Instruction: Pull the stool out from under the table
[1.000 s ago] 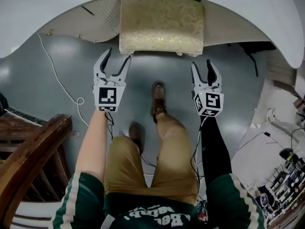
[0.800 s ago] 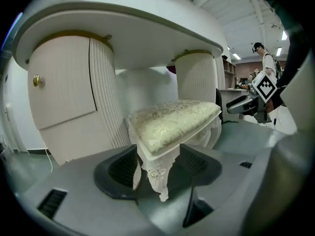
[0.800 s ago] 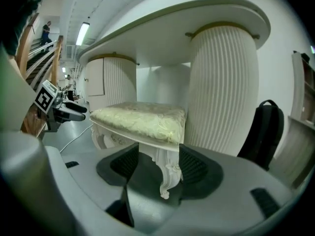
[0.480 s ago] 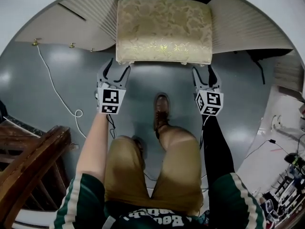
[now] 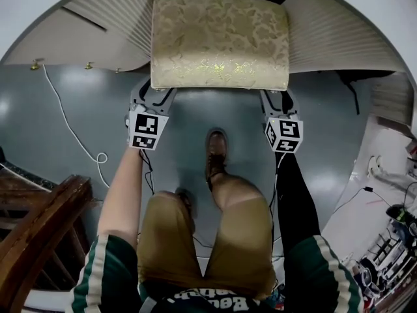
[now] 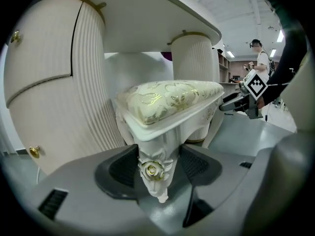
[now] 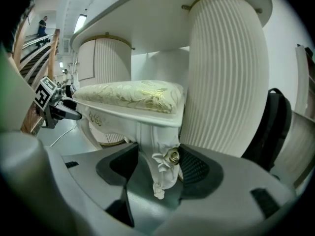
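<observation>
Right, from the head view the stool (image 5: 220,41) sits straight ahead of you, its back part tucked under the white surface (image 5: 39,5) and its front edge out over the grey floor (image 5: 195,116). The cushion's long side runs across you, left to right. Your left tool (image 5: 153,93) reaches in under the front left corner and your right tool (image 5: 273,95) under the front right corner, so both are equally near and the pull comes straight back toward your feet.

Next, in the left gripper view, the jaws stand wide with the carved front left leg (image 6: 155,168) upright between them. The leg nearly fills the gap, and you can't tell whether the pads touch it.

Finally, in the right gripper view, the front right leg (image 7: 165,166) stands between the jaws, closer to the right-hand pad, with a clear gap at the other. These jaws have just been closing a little but are not clamped yet. Judging by this, you need both to bite before you draw back evenly.
</observation>
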The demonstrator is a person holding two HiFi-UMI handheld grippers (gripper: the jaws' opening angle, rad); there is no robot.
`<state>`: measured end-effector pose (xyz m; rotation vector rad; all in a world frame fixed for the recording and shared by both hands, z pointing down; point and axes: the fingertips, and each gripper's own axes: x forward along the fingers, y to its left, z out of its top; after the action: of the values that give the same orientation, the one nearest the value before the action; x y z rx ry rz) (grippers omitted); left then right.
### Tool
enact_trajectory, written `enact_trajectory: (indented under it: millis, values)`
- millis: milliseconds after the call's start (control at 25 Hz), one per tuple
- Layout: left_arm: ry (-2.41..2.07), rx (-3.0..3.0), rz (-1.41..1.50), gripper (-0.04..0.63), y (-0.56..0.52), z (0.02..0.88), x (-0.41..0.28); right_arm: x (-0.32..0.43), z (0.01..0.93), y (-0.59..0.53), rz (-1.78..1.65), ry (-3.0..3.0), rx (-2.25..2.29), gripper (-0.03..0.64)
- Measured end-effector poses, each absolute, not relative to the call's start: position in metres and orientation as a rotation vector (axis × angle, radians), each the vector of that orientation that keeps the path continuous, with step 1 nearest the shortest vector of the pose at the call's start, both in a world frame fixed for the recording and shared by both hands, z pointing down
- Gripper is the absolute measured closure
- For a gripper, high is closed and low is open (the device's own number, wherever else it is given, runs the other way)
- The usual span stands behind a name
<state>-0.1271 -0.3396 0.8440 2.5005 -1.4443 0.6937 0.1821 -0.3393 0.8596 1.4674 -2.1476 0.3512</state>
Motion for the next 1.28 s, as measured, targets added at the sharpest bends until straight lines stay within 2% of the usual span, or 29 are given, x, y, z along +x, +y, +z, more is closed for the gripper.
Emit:
enact_trajectory:
  millis: [880, 1280]
  values:
    - [-1.46, 2.46, 0.698, 0.319, -0.335, 0.827, -0.126, 0.183, 0.843, -0.334, 0.381, -2.04, 1.565, 0.357]
    - [-1.433, 2.419, 0.73, 0.319, -0.301, 0.828, -0.13, 0.178, 0.843, -0.295, 0.418, -1.996, 1.552, 0.358]
